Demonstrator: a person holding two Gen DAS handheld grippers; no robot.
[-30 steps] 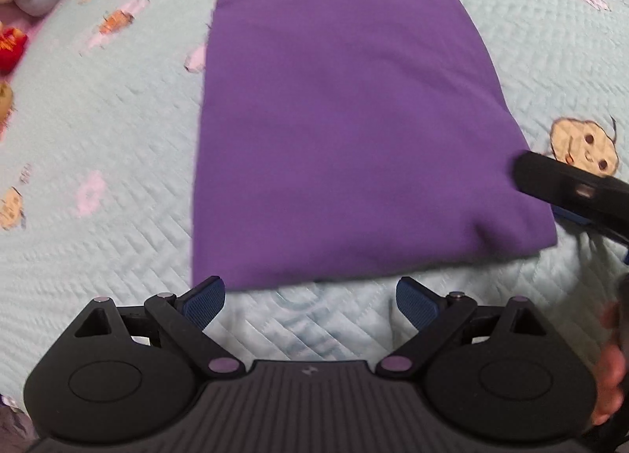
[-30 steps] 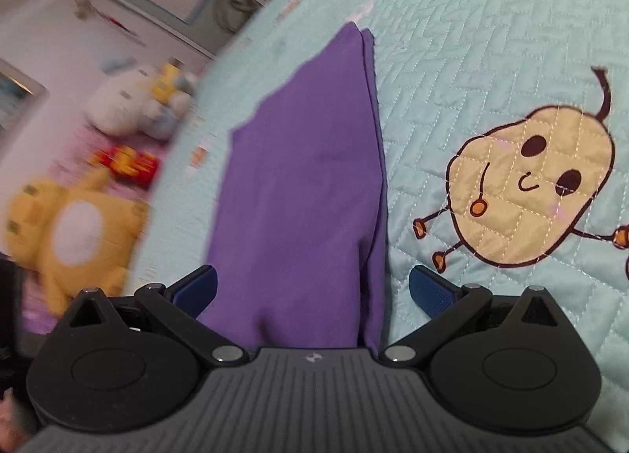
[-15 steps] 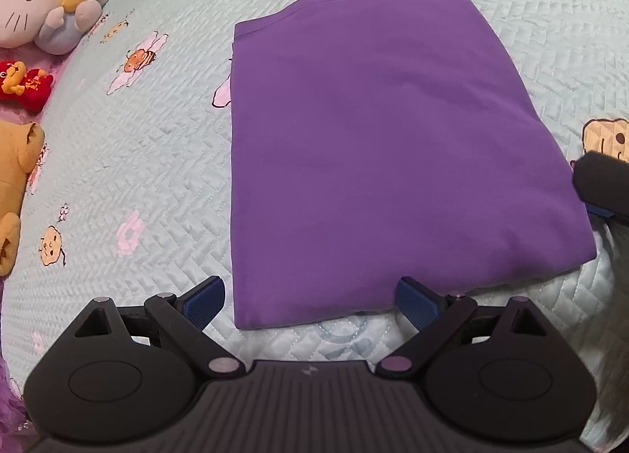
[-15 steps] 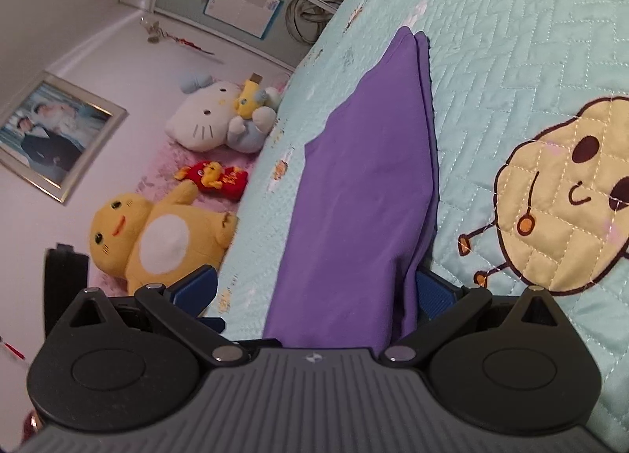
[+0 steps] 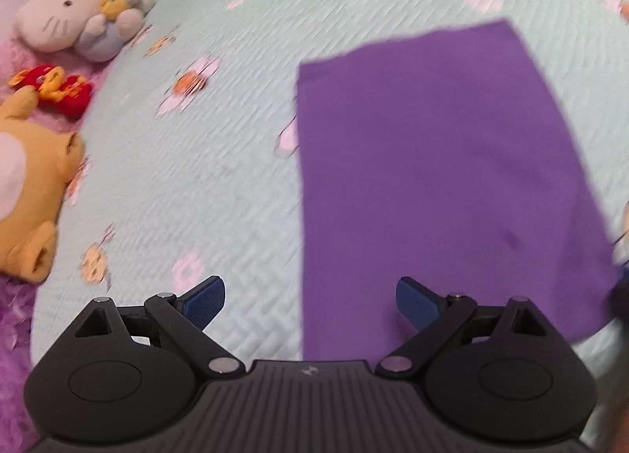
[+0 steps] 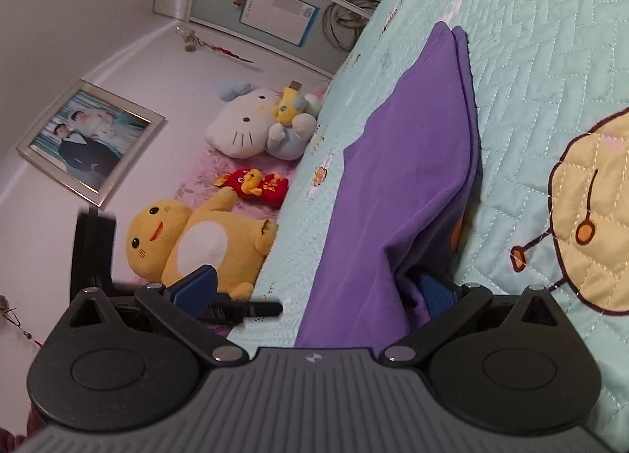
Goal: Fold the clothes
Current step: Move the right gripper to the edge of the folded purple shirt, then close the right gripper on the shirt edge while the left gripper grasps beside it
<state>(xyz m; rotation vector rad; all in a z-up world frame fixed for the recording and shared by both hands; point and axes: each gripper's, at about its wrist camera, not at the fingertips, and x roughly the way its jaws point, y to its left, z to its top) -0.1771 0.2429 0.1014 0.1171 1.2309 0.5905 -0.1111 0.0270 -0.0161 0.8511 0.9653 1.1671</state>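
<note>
1. Soft toys lie in a row along the left edge of a pale green quilted bed; they play no part in the job.
2. The left gripper hovers low over the near edge of the bed with its jaws spread wide. The cloth's left edge runs between them, but they pinch nothing.
3. A purple cloth lies on the right half of the bed. It is already folded into a flat, neat rectangle with at least two layers showing along its right edge.
4. The right gripper sits at the cloth's near right corner, jaws also spread. One blue finger is tucked under the lifted edge and the other stands clear above, so nothing is clamped yet.
5. My judgement: most of the folding looks done. Probably one more fold is left, starting with a grasp at this near edge.
</note>
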